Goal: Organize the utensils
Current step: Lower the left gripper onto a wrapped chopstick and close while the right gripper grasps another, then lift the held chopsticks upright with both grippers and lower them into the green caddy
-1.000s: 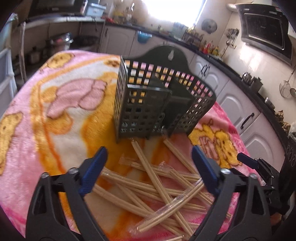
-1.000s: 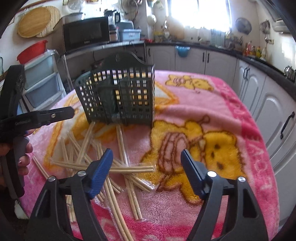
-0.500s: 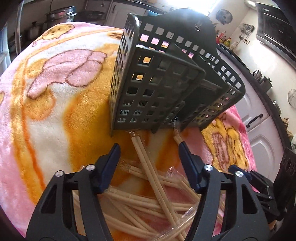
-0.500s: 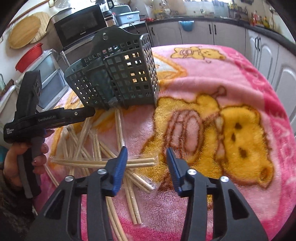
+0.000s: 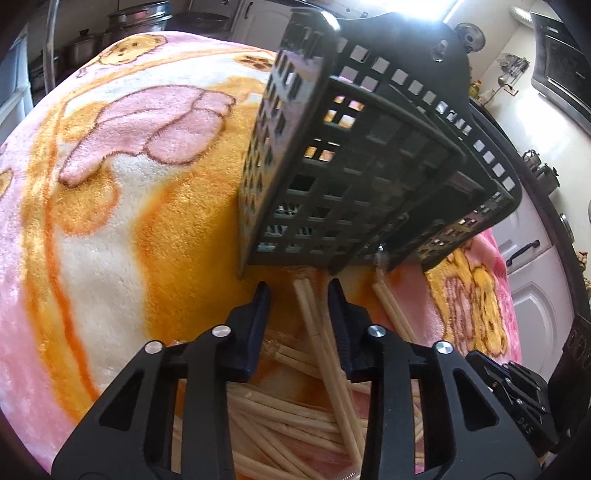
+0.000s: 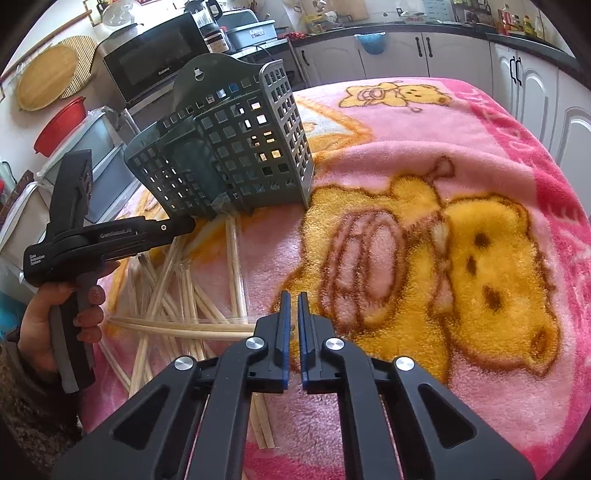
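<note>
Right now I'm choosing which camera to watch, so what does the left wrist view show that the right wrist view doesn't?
Only the left wrist view shows the left gripper from behind, its jaws part open astride one pair of chopsticks just short of the basket, plus pots behind.

Only the right wrist view shows the right gripper, nearly closed near a wrapped pair, the hand holding the other tool, and a microwave.

Both show the basket, the chopstick pile and the pink blanket.

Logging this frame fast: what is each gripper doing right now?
Left gripper: jaws partly open, straddling a chopstick pair, not clamped.
Right gripper: jaws nearly shut; whether they pinch a chopstick cannot be told.
</note>
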Demonstrator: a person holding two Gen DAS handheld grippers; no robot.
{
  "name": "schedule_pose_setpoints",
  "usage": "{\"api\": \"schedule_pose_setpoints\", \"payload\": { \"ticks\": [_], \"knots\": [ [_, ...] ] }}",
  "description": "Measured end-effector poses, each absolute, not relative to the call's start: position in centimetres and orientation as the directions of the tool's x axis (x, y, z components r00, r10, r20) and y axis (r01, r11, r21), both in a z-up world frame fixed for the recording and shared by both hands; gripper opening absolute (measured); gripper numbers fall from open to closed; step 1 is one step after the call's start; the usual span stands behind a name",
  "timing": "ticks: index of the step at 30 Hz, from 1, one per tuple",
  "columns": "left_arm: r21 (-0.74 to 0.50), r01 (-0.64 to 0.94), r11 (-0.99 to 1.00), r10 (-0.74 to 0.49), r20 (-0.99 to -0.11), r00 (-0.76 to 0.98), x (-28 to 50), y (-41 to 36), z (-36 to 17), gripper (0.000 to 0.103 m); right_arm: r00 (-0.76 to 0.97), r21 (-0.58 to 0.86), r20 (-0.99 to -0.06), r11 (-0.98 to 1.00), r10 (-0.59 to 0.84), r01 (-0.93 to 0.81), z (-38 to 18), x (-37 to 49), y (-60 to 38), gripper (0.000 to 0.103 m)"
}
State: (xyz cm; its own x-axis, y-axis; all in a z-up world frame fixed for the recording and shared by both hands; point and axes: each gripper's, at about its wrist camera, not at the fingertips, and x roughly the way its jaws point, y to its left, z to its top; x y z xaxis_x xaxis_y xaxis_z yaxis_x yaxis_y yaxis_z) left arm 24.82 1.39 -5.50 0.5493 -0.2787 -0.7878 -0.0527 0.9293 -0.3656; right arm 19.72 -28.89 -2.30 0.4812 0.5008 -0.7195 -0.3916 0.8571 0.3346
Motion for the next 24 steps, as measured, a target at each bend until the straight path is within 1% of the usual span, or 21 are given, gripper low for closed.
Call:
{"api": "schedule_pose_setpoints", "payload": {
  "ticks": [3,4,5,8,15,18,24],
  "knots": [
    [-0.362,-0.054,0.931,-0.277,-0.792,0.544,25.0,1.6,-5.5,0.02,0.499,0.326,-0.708,0.858,0.499,-0.396,-1.9,19.5,-29.0,0.002],
    [-0.358,-0.053,0.932,-0.275,-0.795,0.541,25.2,1.3,-5.5,0.017,0.505,0.322,-0.704,0.859,0.498,-0.398,-1.7,19.3,-29.0,0.002],
    [-0.355,-0.05,0.933,-0.274,-0.796,0.539,25.2,1.2,-5.5,0.012,0.514,0.315,-0.7,0.86,0.496,-0.401,-1.5,19.2,-29.1,0.002],
    [-0.354,-0.033,0.935,-0.283,-0.796,0.535,25.2,1.3,-5.5,0.009,0.532,0.302,-0.689,0.863,0.491,-0.406,-1.0,19.0,-29.1,0.002],
    [-0.379,0.003,0.925,-0.318,-0.771,0.552,24.6,2.0,-4.4,0.007,0.582,0.269,-0.656,0.87,0.48,-0.414,0.5,18.4,-29.2,0.002],
    [-0.403,0.032,0.915,-0.346,-0.741,0.575,23.6,2.3,-3.1,0.006,0.608,0.259,-0.627,0.867,0.487,-0.427,1.6,18.0,-29.3,0.002],
    [-0.407,0.119,0.906,-0.377,-0.646,0.664,21.1,2.7,1.3,0.005,0.656,0.214,-0.556,0.851,0.51,-0.48,4.7,16.8,-28.5,0.001]
  ]
}}
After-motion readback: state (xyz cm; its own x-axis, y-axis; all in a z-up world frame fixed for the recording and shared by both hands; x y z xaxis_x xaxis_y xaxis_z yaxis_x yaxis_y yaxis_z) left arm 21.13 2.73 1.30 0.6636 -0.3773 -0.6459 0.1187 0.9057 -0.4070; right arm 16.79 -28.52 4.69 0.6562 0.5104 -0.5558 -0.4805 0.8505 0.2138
